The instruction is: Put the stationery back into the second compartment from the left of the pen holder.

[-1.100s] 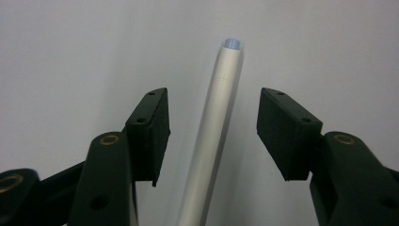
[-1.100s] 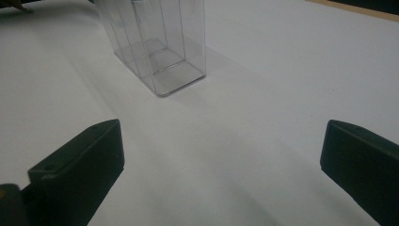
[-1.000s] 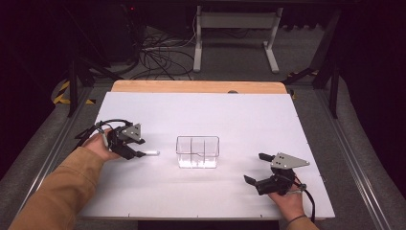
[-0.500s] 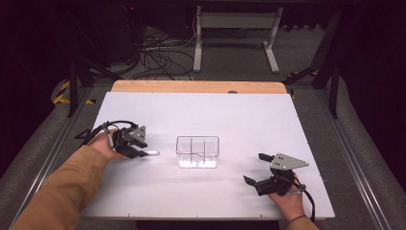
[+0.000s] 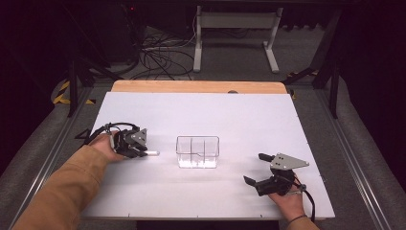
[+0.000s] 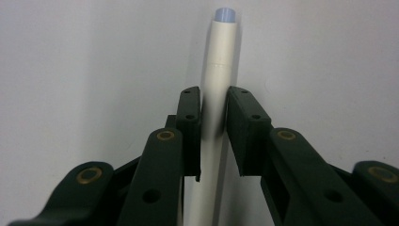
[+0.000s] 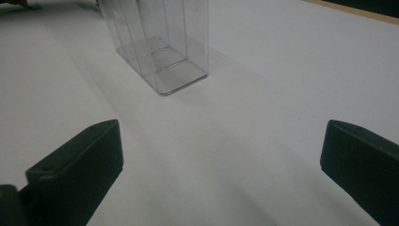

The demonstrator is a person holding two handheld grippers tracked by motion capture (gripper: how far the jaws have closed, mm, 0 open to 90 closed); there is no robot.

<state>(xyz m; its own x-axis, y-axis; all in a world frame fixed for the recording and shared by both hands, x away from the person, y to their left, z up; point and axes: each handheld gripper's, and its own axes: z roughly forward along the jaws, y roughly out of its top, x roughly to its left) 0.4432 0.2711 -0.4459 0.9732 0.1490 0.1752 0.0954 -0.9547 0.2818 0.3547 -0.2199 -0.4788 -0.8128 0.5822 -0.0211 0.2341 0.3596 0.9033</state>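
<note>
White marker, pale blue end cap, lay on the white tabletop left of the clear divided box. I had my left gripper at it; its fingers had just closed and pinched the barrel on both sides. My right gripper rested near the front right of the tabletop, well apart from the box, fingers spread wide with nothing between them.

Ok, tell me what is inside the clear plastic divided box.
The clear plastic divided box looks empty: its compartments show bare floor. The white cylindrical marker lies outside it, clamped in the left gripper.
</note>
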